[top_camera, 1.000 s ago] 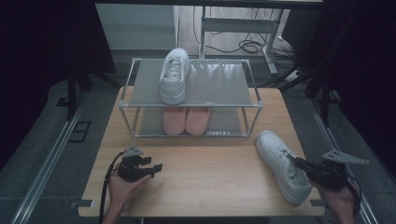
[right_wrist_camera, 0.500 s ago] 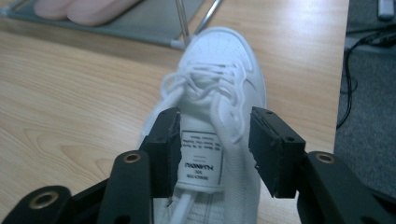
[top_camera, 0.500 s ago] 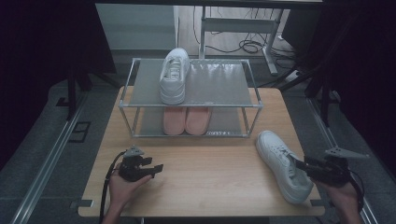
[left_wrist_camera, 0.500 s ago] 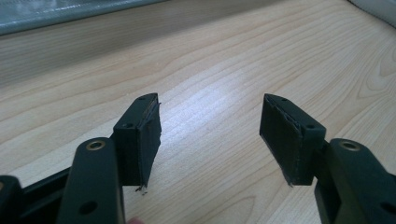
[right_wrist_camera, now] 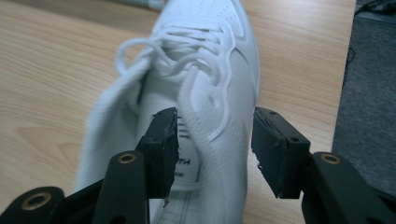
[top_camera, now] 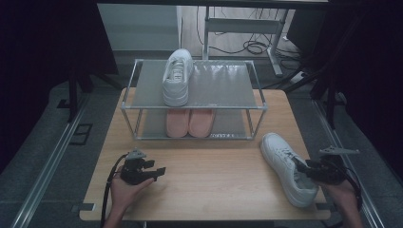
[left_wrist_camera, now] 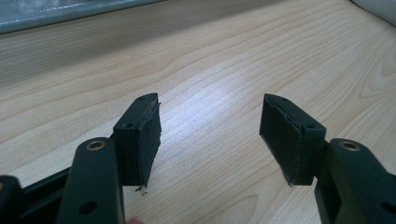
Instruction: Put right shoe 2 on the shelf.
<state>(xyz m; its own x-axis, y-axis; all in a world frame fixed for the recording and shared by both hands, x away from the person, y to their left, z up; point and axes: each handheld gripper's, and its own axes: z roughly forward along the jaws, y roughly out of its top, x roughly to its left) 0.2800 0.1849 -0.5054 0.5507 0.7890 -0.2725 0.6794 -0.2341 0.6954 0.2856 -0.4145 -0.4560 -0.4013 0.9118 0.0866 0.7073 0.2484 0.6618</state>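
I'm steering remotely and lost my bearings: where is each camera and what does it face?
High view: above the near edge, looking down on table, rack, both hands.
Left gripper view: on left gripper, facing bare wood, open.
Right gripper view: on right gripper, straddling the shoe's side wall.
Shared: white shoe in high and right gripper views.

The white shoe looks like smooth matt leather with cloth laces, lying on a pale, satin-finished wood-grain tabletop.

dim room, grey floor, black curtains, cables.
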